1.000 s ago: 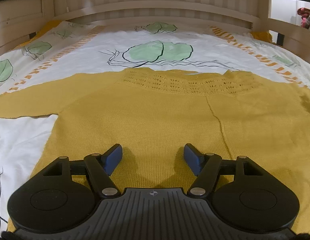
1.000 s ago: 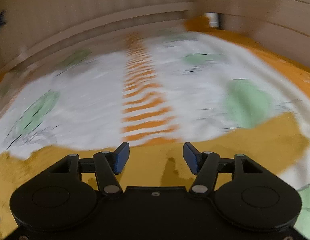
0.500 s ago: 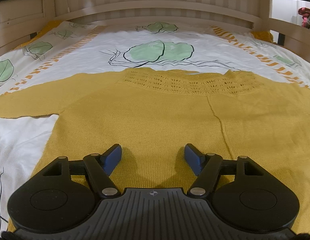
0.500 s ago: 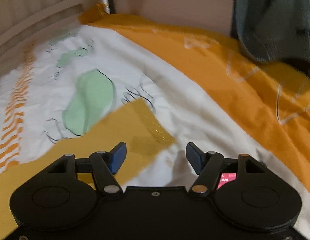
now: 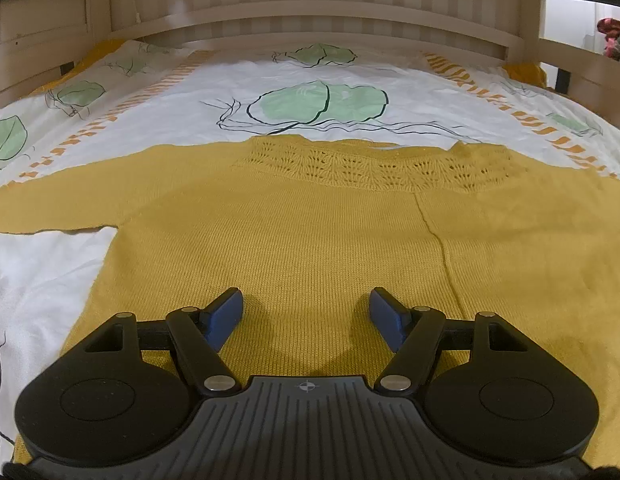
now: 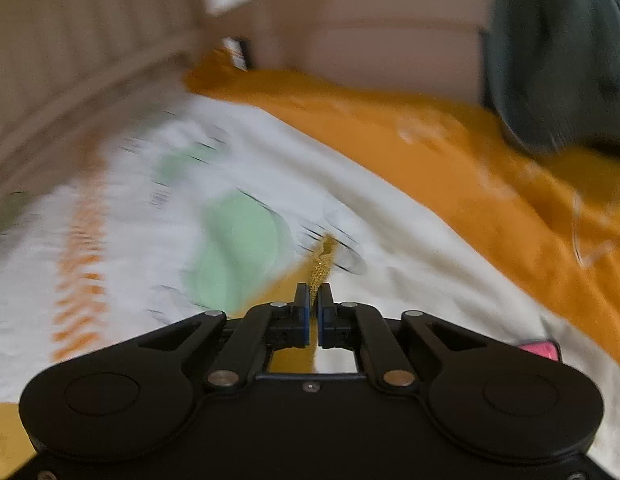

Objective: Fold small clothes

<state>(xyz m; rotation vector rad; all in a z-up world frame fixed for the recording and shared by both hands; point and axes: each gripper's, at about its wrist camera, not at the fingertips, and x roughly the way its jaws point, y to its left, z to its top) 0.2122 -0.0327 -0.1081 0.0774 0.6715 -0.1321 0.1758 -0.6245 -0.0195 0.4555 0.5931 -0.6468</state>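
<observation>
2 grippers, right gripper (image 6: 314,300) pinching sweater cuff (image 6: 324,258)

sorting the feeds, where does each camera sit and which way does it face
Left wrist: sits on the left tool, angled down along its open fingers at the yellow knit sweater spread on the leaf-print bedcover, headboard beyond.
Right wrist: sits on the right tool, blurred, looking across the bedcover at the sweater's sleeve end pinched between its shut fingers.
Shared: the sweater and the bedcover; no hand shows.
</observation>
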